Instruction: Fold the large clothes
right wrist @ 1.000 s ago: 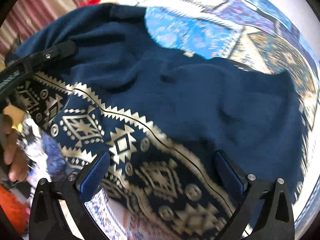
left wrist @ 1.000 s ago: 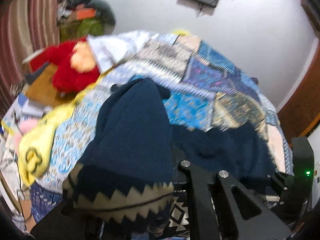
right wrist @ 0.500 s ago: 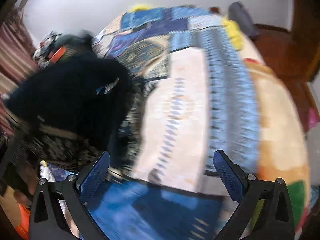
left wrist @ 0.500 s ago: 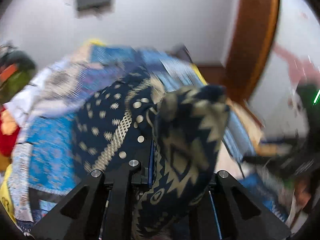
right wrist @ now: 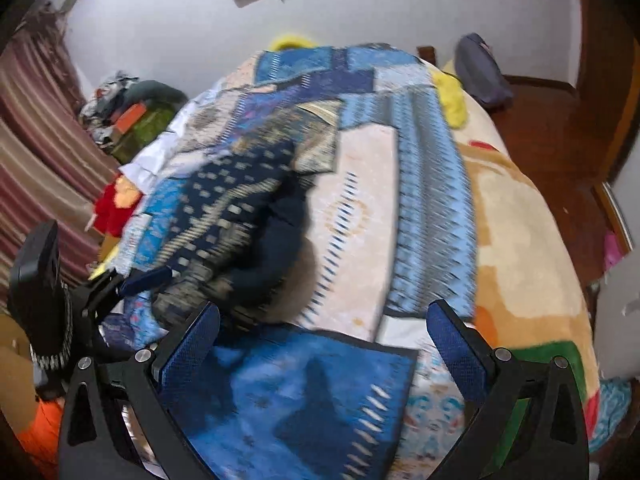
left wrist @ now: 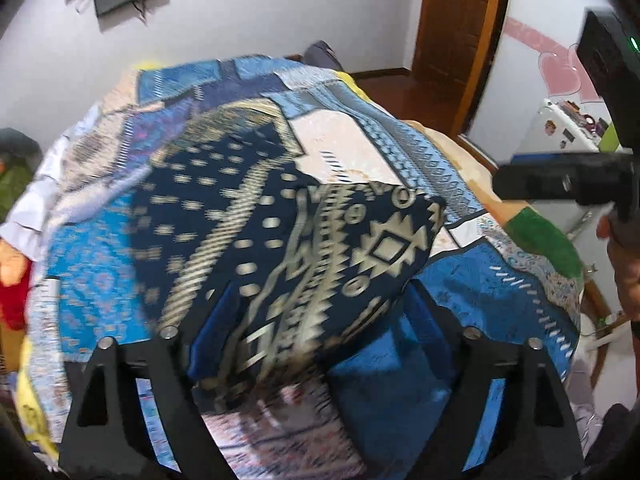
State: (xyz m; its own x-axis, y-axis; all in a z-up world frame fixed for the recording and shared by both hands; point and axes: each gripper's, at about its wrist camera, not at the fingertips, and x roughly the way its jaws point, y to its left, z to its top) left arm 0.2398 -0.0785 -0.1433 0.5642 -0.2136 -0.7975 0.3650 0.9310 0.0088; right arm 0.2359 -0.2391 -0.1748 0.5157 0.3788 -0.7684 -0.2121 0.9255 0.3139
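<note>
A navy garment with cream geometric patterns (left wrist: 280,240) lies folded in a heap on the patchwork bedspread (left wrist: 472,296). My left gripper (left wrist: 320,328) is open, its blue-padded fingers (left wrist: 208,336) on either side of the garment's near end, which drapes between them. In the right wrist view the garment (right wrist: 240,224) lies left of centre, with the left gripper (right wrist: 136,280) at its near edge. My right gripper (right wrist: 320,344) is open and empty above the bedspread (right wrist: 360,208), to the right of the garment.
A red plush toy (right wrist: 116,204) and a clutter pile (right wrist: 132,116) sit at the bed's left by striped curtains. A grey bag (right wrist: 480,72) lies at the far corner. A wooden door (left wrist: 456,24) and white fridge (left wrist: 560,132) stand right.
The left gripper has opened from shut on the garment, and the garment now lies folded over on the bed. The right gripper has drawn away to the right, open and empty.
</note>
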